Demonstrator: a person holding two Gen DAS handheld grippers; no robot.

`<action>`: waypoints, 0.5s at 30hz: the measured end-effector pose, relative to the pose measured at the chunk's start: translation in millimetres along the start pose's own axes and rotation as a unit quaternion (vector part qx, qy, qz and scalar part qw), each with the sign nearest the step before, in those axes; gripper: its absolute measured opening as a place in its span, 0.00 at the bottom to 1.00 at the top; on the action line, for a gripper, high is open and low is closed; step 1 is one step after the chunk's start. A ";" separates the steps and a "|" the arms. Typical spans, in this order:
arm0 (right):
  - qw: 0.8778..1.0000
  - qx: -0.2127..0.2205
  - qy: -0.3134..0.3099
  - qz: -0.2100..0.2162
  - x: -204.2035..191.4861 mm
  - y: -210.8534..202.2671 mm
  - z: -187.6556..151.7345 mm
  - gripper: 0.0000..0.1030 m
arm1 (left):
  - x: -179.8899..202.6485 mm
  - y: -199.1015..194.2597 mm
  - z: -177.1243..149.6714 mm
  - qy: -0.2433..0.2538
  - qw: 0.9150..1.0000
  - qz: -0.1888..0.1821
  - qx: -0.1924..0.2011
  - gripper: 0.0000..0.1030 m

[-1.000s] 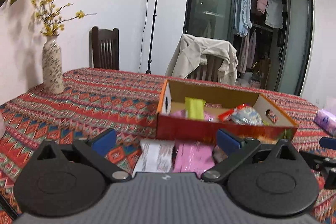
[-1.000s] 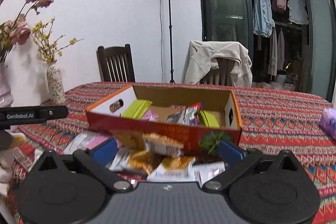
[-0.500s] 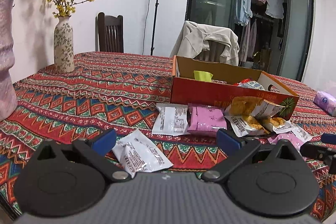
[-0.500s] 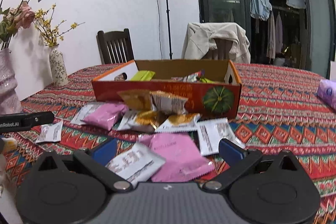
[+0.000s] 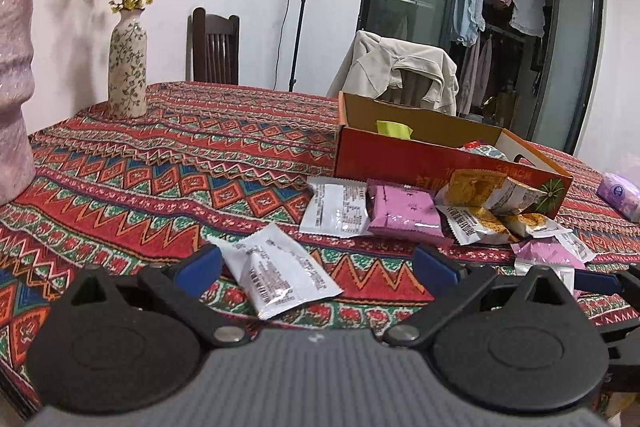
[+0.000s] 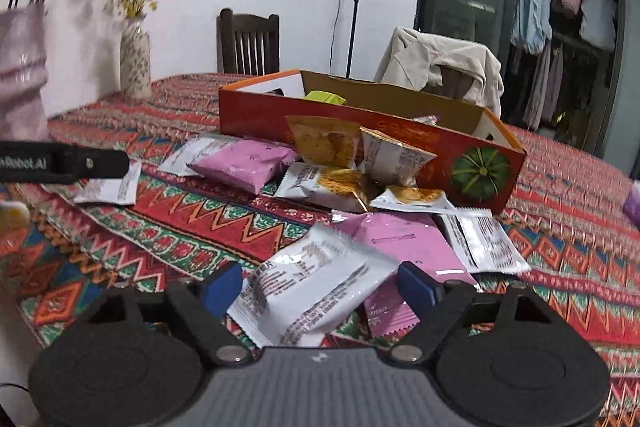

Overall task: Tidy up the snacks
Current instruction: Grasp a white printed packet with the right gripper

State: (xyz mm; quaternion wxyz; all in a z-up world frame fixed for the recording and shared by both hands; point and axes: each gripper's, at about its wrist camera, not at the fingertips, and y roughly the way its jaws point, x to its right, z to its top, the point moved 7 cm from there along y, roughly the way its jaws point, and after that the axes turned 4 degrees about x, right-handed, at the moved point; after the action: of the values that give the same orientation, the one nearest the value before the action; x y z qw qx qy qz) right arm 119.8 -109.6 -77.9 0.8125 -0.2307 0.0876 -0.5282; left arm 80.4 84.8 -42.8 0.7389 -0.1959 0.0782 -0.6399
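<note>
White packet (image 6: 308, 291) now between right tongs (image 6: 320, 285), closing, ungripped | left tongs (image 5: 316, 265) released

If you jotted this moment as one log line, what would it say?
left gripper: open, over white packet | right gripper: closing around white packet, not gripped | box: partly filled

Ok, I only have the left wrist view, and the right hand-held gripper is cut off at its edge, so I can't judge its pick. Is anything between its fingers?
Observer: Yes. A white packet lies between the fingers of the right hand-held gripper. Its jaws have just been closing, but the pads don't visibly press the packet yet.
Operator: Is that packet lying on its own?
Observer: No, its far end rests on a pink packet.
Operator: Anything to the right of that one?
Observer: A second white packet, lying against the pink one's right side.
</note>
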 end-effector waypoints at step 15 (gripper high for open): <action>0.999 0.017 0.009 0.029 -2.8 -3.5 1.3 0.17 | -10.7 2.2 -2.5 -0.011 1.000 0.018 -0.012 1.00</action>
State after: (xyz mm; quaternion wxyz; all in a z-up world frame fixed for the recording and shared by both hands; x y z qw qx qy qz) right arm 116.2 -107.9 -75.4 0.8305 -0.2092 0.0920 -0.5079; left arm 79.8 95.0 -47.4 0.7486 -0.2105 0.0810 -0.6234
